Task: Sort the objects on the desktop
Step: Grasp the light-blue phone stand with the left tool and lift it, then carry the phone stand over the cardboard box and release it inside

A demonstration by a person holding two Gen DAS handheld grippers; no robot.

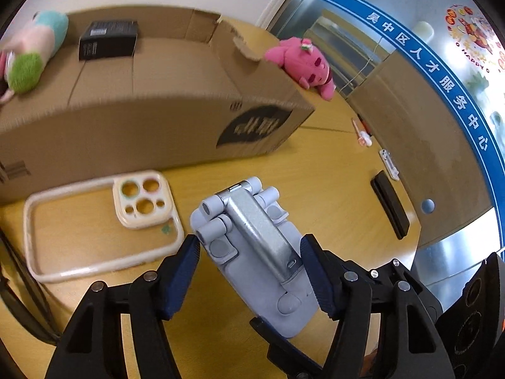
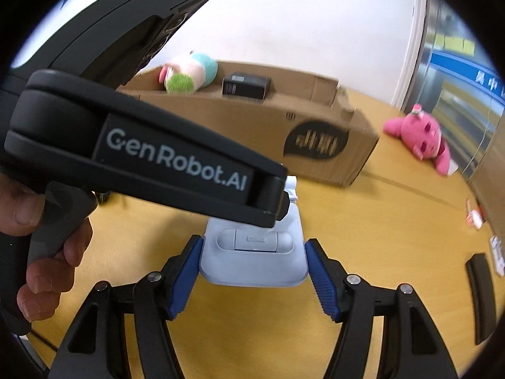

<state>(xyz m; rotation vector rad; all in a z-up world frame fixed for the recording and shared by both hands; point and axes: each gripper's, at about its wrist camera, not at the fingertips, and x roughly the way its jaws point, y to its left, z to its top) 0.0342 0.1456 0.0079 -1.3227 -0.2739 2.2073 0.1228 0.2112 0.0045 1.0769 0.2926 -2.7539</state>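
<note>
Folded pale grey plastic-and-metal phone stand [image 1: 252,252] sits right between both sets of jaws: left gripper [image 1: 251,271] pinching its sides, right gripper [image 2: 252,268] clamped on its base end.

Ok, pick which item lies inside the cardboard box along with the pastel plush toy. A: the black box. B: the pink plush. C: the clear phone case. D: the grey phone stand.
A: the black box sits in the cardboard box near the pastel plush toy; the other three are outside it.
</note>
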